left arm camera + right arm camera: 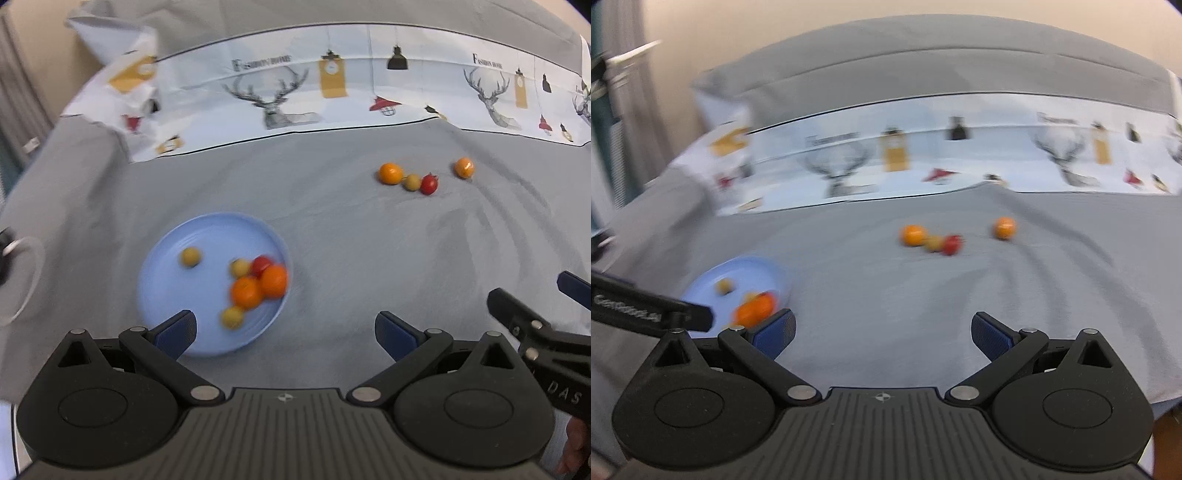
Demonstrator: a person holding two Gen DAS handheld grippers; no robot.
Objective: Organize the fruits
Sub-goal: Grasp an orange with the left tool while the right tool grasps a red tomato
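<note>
Fingers (397,334) of both grippers spread apart and empty above the grey bed (332,240); six fruits sit in the blue plate (166,280), four more (412,181) lie well apart, probably next, though blur hampers identification.

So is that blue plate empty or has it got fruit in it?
Partly filled: the blue plate holds six fruits, while four more lie outside.

Plate (170,284): pale blue. Fruit on it: two orange, one red, three dull yellow. Loose fruit on the grey sheet (332,240): two orange, one yellow, one red. Printed cloth (332,92): white, with grey stags, mustard tags, red lamps.
</note>
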